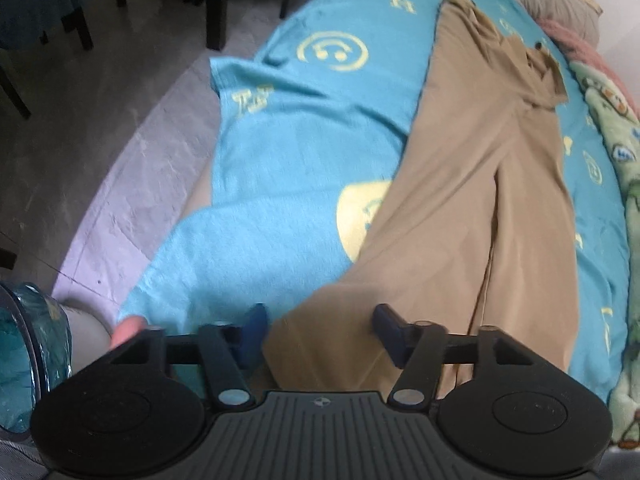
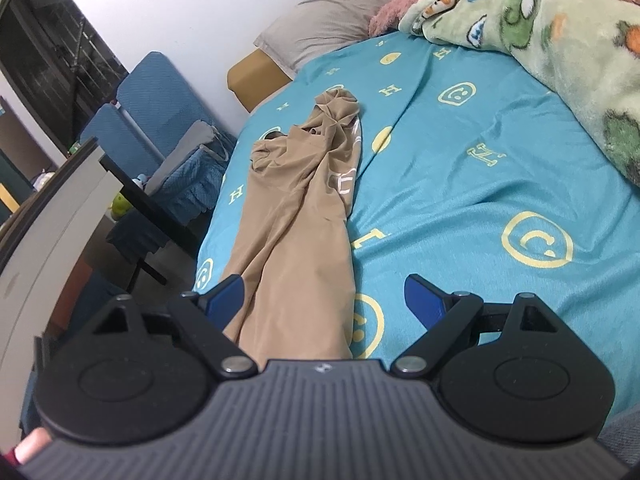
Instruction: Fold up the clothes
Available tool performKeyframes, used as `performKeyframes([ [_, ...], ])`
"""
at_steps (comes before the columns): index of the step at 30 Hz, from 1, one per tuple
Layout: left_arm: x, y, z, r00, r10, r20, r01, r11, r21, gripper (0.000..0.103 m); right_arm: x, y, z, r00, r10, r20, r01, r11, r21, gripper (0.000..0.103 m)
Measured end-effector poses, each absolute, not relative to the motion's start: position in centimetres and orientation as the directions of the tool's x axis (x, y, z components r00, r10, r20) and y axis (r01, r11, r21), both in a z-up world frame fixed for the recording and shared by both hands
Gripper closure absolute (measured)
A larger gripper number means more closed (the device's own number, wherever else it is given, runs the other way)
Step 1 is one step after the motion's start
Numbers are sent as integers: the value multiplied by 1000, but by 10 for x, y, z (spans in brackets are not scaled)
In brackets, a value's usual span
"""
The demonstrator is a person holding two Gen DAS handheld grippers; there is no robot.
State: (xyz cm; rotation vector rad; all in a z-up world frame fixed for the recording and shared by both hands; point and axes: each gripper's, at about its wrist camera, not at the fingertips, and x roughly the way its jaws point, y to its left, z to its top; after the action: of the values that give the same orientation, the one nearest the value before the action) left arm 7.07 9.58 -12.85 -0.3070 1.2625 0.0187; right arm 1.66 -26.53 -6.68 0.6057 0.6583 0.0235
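Note:
A pair of tan trousers (image 1: 472, 184) lies stretched out along a bed covered by a turquoise sheet (image 1: 288, 152) with yellow smiley prints. The waistband is bunched at the far end, and the leg ends reach toward me. My left gripper (image 1: 320, 322) is open just above the near end of one leg, its blue pads on either side of the cloth. In the right wrist view the same trousers (image 2: 296, 216) run away from me. My right gripper (image 2: 324, 294) is open over the near leg ends, with nothing clamped.
A green cartoon-print blanket (image 2: 560, 40) and a pink one (image 2: 404, 4) are heaped on the far side of the bed, with a grey pillow (image 2: 336, 16) at the head. Blue chairs (image 2: 160, 92) and a dark table (image 2: 132, 184) stand by the bedside. Grey floor (image 1: 100, 120) lies left.

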Motion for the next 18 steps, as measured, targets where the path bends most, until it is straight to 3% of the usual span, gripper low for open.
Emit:
performKeyframes([
  [2, 65, 93, -125, 321, -135, -937, -167, 966, -196, 70, 17, -268, -68, 796, 207, -568, 178, 817, 548, 15],
  [7, 50, 78, -107, 401, -94, -911, -62, 990, -129, 91, 16, -276, -72, 795, 212, -569, 203, 791, 578, 15],
  [14, 13, 26, -71, 587, -30, -809, 202, 973, 111, 96, 18, -277, -75, 783, 235, -576, 200, 781, 591, 15],
  [18, -20, -18, -64, 672, -73, -737, 404, 870, 282, 97, 21, -274, -78, 769, 249, -589, 192, 789, 584, 15],
])
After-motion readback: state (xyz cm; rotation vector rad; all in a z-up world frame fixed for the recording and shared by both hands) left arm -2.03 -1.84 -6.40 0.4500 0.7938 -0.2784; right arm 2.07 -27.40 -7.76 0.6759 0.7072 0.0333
